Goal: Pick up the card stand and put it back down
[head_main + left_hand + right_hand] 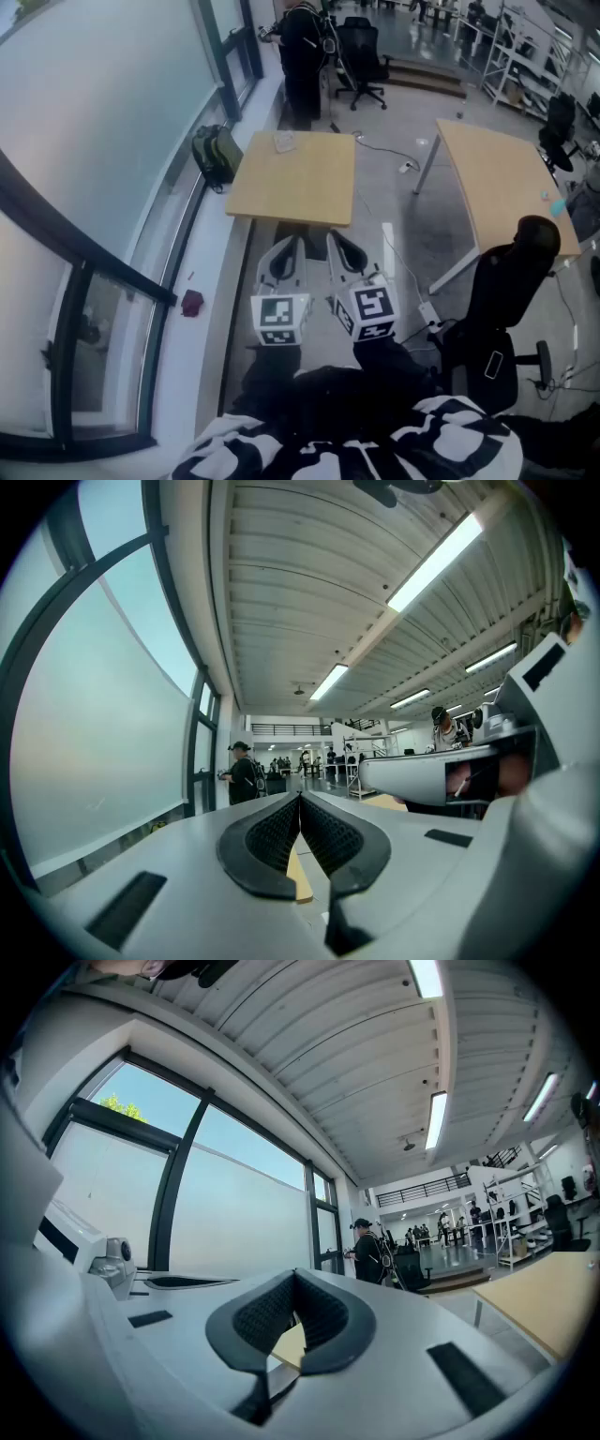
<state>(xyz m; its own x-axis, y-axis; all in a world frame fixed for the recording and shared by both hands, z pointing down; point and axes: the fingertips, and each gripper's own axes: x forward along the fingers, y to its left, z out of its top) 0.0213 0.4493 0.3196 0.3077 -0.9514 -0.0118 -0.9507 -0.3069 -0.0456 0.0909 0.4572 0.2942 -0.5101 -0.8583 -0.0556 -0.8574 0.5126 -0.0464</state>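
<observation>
The left tool (292,246) and right tool (336,240), marked with black-and-white squares (279,317), are held closed on nothing. The small pale card stand (284,142) is seen far back on the light wooden surface (300,192).

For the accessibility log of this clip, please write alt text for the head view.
The left gripper and right gripper are held side by side, jaws shut and empty, pointing at a wooden table with the card stand near its far edge. A person stands beyond it; a backpack sits by the window.
</observation>
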